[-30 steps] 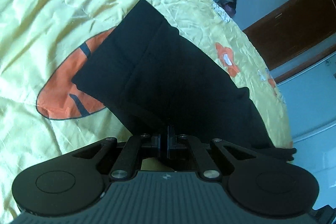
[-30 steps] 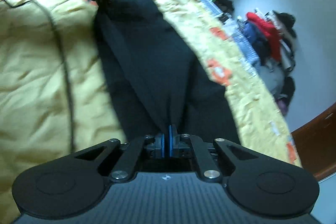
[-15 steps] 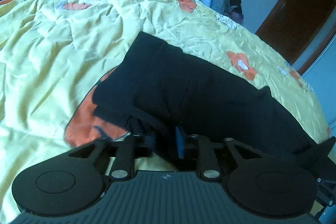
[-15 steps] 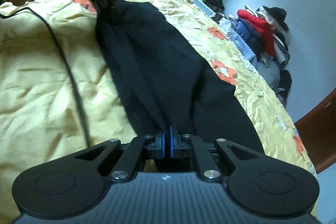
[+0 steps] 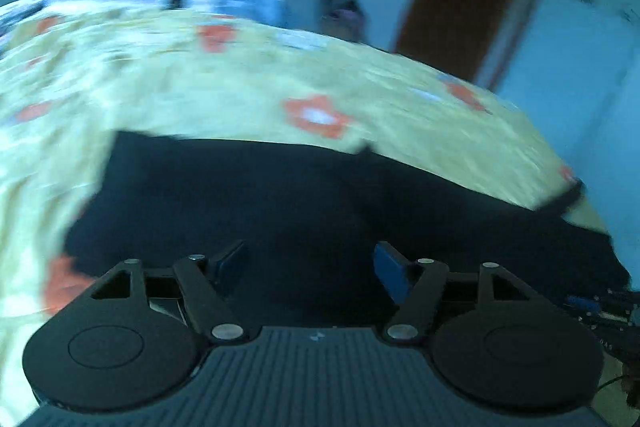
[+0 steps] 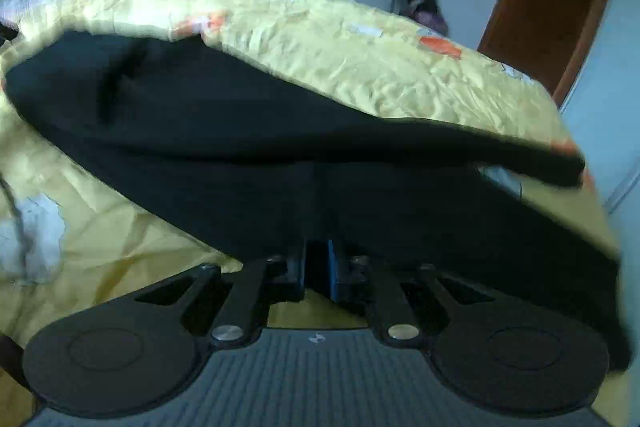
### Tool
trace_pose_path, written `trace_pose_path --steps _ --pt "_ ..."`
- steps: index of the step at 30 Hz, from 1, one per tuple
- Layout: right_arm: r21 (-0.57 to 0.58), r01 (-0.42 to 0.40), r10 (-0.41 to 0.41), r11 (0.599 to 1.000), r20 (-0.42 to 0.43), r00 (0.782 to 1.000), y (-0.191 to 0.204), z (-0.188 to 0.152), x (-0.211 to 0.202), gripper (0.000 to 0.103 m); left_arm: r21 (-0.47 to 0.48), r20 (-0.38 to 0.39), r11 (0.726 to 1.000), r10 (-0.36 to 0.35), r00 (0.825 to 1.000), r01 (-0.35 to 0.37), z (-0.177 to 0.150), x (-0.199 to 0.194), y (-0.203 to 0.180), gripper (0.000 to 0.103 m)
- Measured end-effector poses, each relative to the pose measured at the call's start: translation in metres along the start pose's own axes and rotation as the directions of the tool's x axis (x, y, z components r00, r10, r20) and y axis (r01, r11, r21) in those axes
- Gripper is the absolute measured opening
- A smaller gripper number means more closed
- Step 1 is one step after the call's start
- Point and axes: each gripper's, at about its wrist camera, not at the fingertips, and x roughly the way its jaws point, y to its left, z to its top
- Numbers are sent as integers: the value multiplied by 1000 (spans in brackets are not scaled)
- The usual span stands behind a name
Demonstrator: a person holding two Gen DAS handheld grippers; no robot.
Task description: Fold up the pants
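We are looking along both grippers at the black pants (image 5: 304,203), which are lying across the yellow flowered bedspread (image 5: 200,79) on the bed. Our left hand-held gripper (image 5: 308,267) is standing wide open just above the cloth, holding nothing. Our right hand-held gripper (image 6: 317,267) is nearly closed, and dark cloth appears to be sitting between its pads, though blur is making this uncertain. The pants (image 6: 240,131) are running left to right in front of both grippers, their long axis crossing our line of sight. We are judging the right gripper to be the nearer one for carrying the next fold.
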Motion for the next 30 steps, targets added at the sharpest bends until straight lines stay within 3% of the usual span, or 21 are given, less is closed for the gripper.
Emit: trace_pose_path --steps 2,4,6,7,8,12,16,17,19,21,22,23,24,25,26,28,30 --pt "18 -5 4 1000 20 1000 -11 0 -9 12 60 -30 996 -68 997 70 2 20 -29 72" --pt "99 38 -44 994 60 997 -36 6 -15 17 97 -53 990 -100 994 105 1 39 -52 72" --pt "220 39 -70 975 137 988 -71 14 -13 30 143 -65 984 -101 993 109 -5 57 -74 73" --pt "316 25 -84 949 175 981 -94 18 -9 46 165 -71 983 -76 995 87 -9 65 -82 73" --pt "415 14 -102 910 192 976 -113 23 -4 63 190 -72 980 -48 996 61 -13 71 -89 73" --pt "651 -183 -17 737 288 957 -179 37 33 65 280 -64 960 46 997 -27 -39 92 -105 74" --pt "823 -185 47 537 189 981 -215 56 93 66 340 20 938 68 998 -70 -59 85 -109 81" --pt "848 -209 86 487 191 978 -219 72 106 66 343 32 936 65 997 -73 -62 85 -110 81" --pt "802 -305 145 514 269 952 -216 110 116 66 327 39 943 55 998 -65 -62 86 -107 84" --pt "726 -427 207 539 378 902 -214 151 125 67 289 18 956 40 999 -44 -59 89 -100 88" --pt "713 -430 192 554 393 899 -214 164 129 69 273 8 961 32 999 -33 -56 90 -98 89" --pt "725 -341 124 599 337 933 -212 174 131 69 268 4 963 24 1000 -24 -55 90 -97 89" --pt "717 -175 4 675 234 972 -204 184 131 69 276 8 961 20 1000 -21 -55 90 -96 90" --pt "686 -53 -89 726 171 981 -196 188 130 71 286 21 958 16 1000 -22 -58 89 -96 90" --pt "656 1 -139 755 159 977 -188 187 127 71 290 35 957 13 999 -23 -60 89 -96 92" --pt "635 -49 -117 771 217 969 -180 170 119 73 292 63 956 1 998 -20 -64 90 -95 94" --pt "667 -114 -72 736 245 967 -181 151 114 73 291 66 957 -5 998 -14 -65 91 -94 96"
